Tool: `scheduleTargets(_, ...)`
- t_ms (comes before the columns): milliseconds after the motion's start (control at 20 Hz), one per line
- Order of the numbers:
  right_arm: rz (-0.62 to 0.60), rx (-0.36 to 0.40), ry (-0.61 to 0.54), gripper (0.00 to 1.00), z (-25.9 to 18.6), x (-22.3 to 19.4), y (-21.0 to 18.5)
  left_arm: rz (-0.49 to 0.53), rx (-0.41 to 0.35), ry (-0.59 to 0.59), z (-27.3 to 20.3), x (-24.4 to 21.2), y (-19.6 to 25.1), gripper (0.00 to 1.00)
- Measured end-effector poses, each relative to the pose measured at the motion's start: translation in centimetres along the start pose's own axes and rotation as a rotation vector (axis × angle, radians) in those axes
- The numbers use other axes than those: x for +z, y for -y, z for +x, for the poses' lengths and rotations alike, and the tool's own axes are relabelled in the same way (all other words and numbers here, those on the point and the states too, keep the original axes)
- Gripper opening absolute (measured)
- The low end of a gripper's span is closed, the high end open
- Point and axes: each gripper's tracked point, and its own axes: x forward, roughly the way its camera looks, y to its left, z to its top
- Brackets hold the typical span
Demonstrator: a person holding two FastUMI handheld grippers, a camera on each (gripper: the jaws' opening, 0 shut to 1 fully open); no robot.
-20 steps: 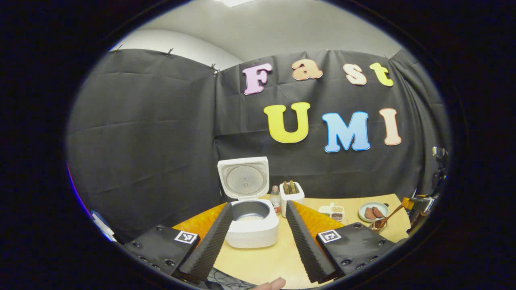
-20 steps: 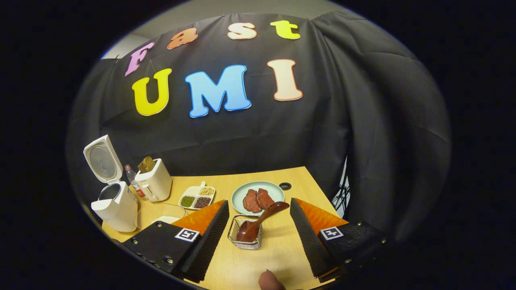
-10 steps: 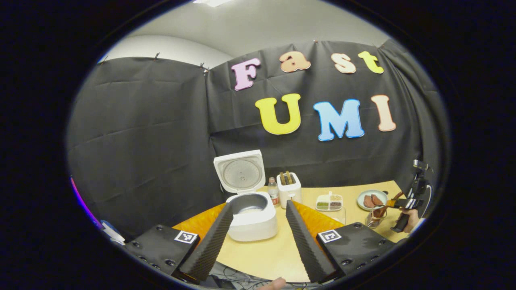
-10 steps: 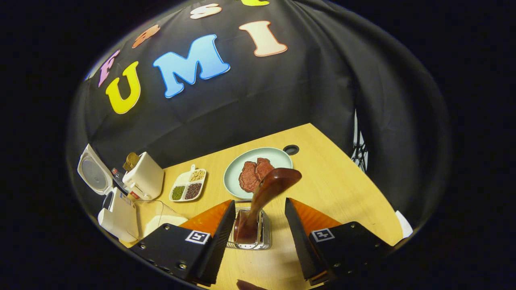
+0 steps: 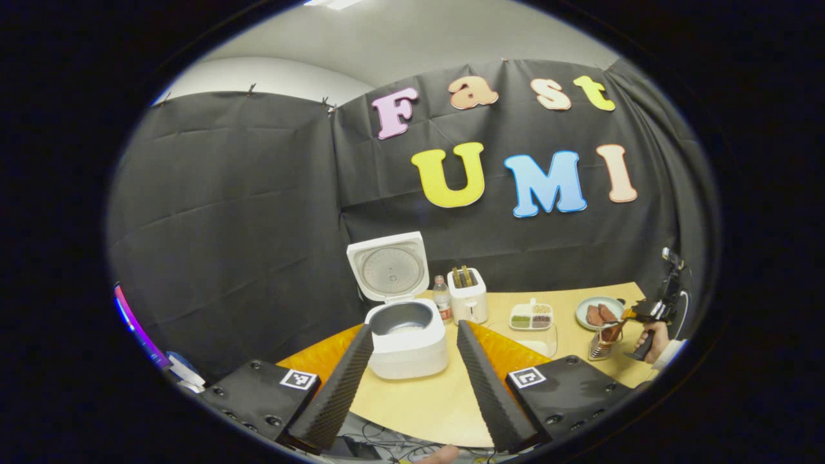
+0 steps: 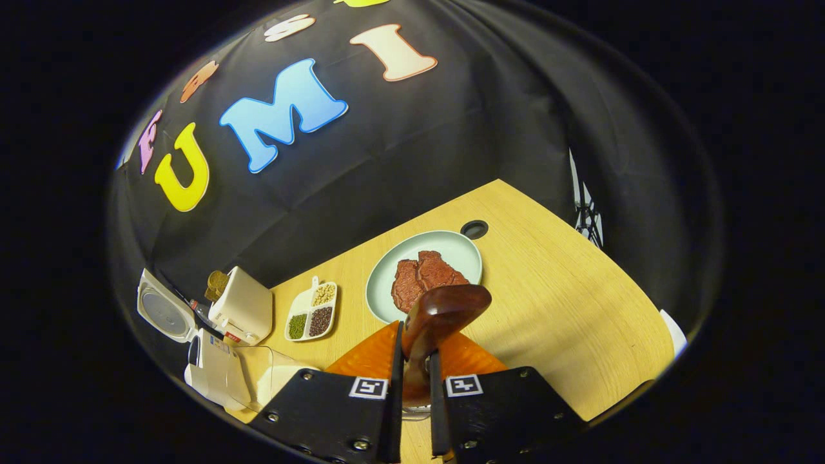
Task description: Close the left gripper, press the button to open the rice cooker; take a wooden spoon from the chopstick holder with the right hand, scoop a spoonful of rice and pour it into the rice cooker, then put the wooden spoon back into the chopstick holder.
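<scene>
Left claw (image 5: 412, 380): fingers spread wide, holding nothing, hovering off the near edge of the counter (image 5: 419, 403), aimed at the rice cooker.
Rice cooker (image 5: 407, 338): lid upright, pot exposed, pale contents inside; standing at the counter's left. The button step looks done.
Clear container (image 6: 267, 377): just right of the cooker in the right gripper view; contents cannot be made out.
Chopstick holder (image 5: 602, 345): wire basket near the counter's right front, beside the plate (image 6: 387, 283) of meat.
Wooden spoon (image 6: 435, 319): standing in the holder, its upper stem between the fingers of the right claw.
Right claw (image 6: 412, 386): drawn nearly together on the wooden spoon, both fingers apparently pressing its stem.
Step in hand: taking the spoon out.
Advice: lift straight along the stem so the bowl clears the wire rim without dragging the light basket; keep a firm pinch, as the smooth stem may swivel.
</scene>
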Motion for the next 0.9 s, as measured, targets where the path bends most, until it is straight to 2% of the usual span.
scheduleTargets(150, 0.018, 0.025, 0.011, 0.18, -1.5, 0.7, -1.0, -0.009, 0.007, 0.009, -0.2, 0.3, -0.4, 0.92)
scheduleTargets(550, -0.18, 0.071, 0.09, 0.18, -7.4, 3.8, -5.3, -0.082, -0.008, 0.033, -0.2, 0.3, -1.7, 0.93)
scheduleTargets(750, -0.227, 0.094, 0.156, 0.18, -12.2, 5.2, -8.9, -0.125, -0.021, 0.054, 0.0, 0.4, -4.5, 0.93)
scheduleTargets(900, -0.276, 0.111, 0.21, 0.18, -16.3, 5.2, -12.6, -0.151, -0.026, 0.098, 0.1, 0.7, -8.3, 0.93)
